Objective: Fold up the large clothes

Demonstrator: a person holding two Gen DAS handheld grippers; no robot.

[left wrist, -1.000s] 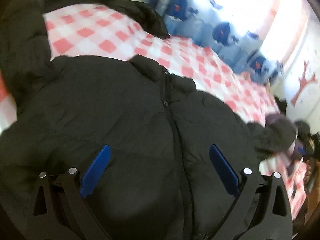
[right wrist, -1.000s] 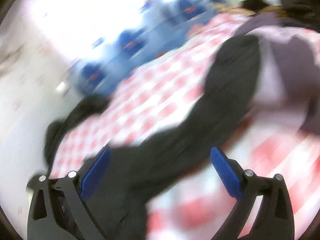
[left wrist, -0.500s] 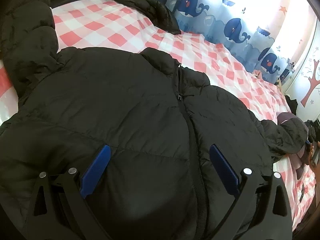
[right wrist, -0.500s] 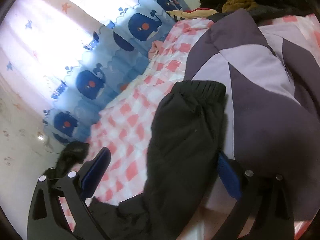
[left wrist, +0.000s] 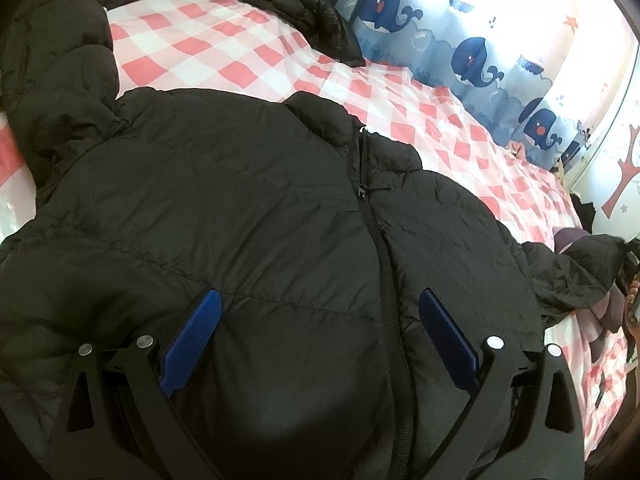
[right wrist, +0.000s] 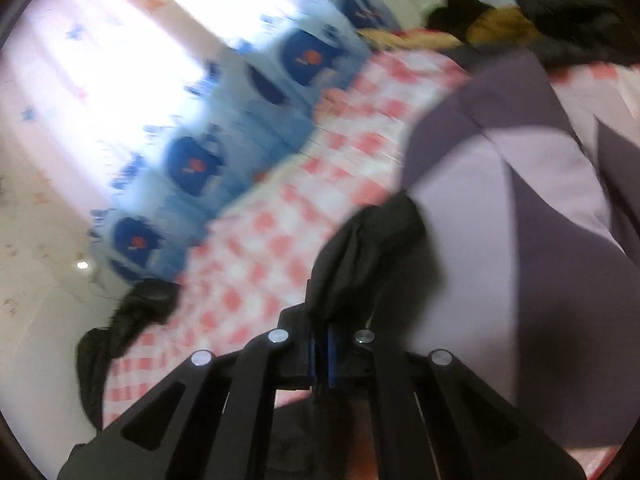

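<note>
A black puffer jacket lies front up on the red-and-white checked bed, zipper closed down its middle. My left gripper is open and hovers just above the jacket's lower chest, blue pads either side of the zipper. In the blurred right wrist view, my right gripper is shut on the cuff end of the jacket's black sleeve, which bunches up between the jaws. That sleeve also shows at the right of the left wrist view.
A purple and lilac jacket lies right beside the held sleeve. Another black garment lies at the bed's far edge by the whale-print curtain. More dark and yellow clothes are heaped beyond.
My right gripper has closed on the black sleeve's cuff and is moving, blurring its view. My left gripper has stayed open above the jacket, shifting only slightly.
</note>
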